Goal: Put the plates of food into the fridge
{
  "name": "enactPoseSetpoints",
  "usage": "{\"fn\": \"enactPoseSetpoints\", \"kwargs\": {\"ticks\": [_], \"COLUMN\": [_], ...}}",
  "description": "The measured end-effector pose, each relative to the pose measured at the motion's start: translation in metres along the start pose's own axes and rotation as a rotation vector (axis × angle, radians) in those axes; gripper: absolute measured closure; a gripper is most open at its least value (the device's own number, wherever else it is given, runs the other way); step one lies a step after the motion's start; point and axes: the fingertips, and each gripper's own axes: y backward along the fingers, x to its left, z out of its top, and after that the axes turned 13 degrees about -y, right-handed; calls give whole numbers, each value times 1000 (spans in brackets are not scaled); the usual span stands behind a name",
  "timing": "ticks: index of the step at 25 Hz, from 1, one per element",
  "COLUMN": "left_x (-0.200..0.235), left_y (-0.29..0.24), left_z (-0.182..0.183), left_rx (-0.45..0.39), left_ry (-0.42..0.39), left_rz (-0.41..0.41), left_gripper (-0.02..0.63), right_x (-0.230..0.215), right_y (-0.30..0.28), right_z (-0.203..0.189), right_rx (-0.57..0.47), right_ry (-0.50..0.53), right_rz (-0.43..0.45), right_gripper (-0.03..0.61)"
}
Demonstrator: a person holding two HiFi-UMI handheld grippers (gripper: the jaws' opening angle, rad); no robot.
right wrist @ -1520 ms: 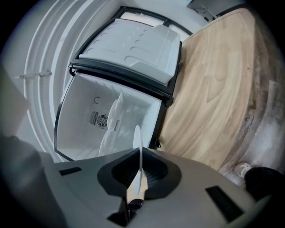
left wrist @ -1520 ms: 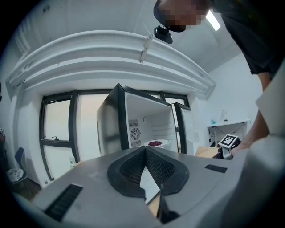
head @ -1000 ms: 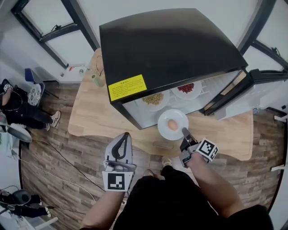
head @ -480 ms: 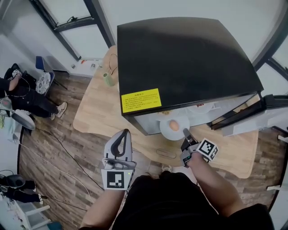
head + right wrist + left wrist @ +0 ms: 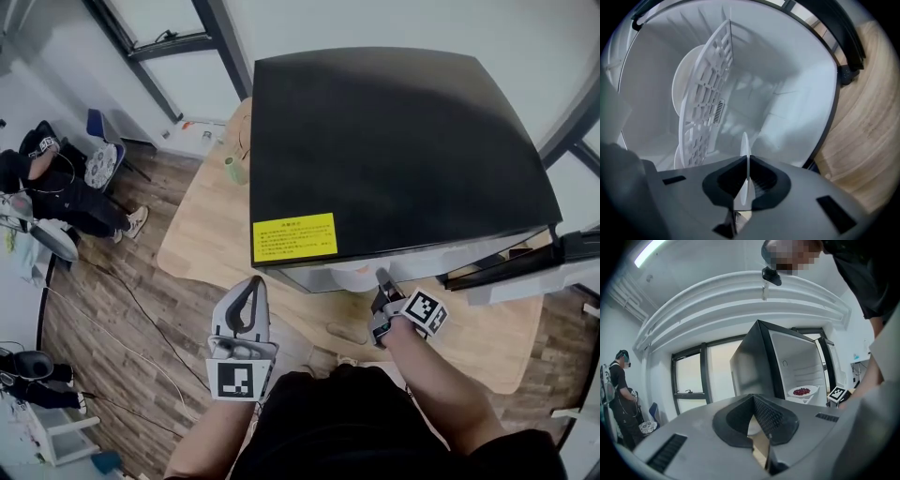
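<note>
On the wooden table (image 5: 202,239): one black mini fridge (image 5: 394,150) was stood, its door (image 5: 525,267) open.
Plates: three were counted inside, two at the white rack (image 5: 705,108).
Contents: red food (image 5: 802,391) was seen on one.
Right gripper (image 5: 746,180): clamped on the third white plate (image 5: 745,145), by its rim.
Left gripper (image 5: 752,397): jaws pressed together, empty.
Floor (image 5: 122,319): wood planks.

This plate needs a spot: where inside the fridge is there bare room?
Below the white slatted shelf, the white-walled lower compartment shows bare. Above the shelf it is crowded: white plates already sit there.
</note>
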Motion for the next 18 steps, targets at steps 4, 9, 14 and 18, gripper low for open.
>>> {"fn": "enactPoseSetpoints", "kwargs": {"ticks": [4,9,14,18], "left_x": [9,22,35,40], "left_y": [2,7,16,25], "left_z": [-3,-6,-10,-11], "left_rx": [23,41,43,47], "left_ry": [-17,-8,-62,-33], "left_rz": [17,48,58,78], "left_gripper": [611,610,611,610], "right_x": [2,4,7,5], "right_y": [-15,-30,-37,-37], "right_z": [2,3,-1,0], "right_rx": [1,15,6,-21], "right_ry": [21,71,169,347], "right_rz": [-10,-33,-66,-155], "right_gripper": [546,546,545,531]}}
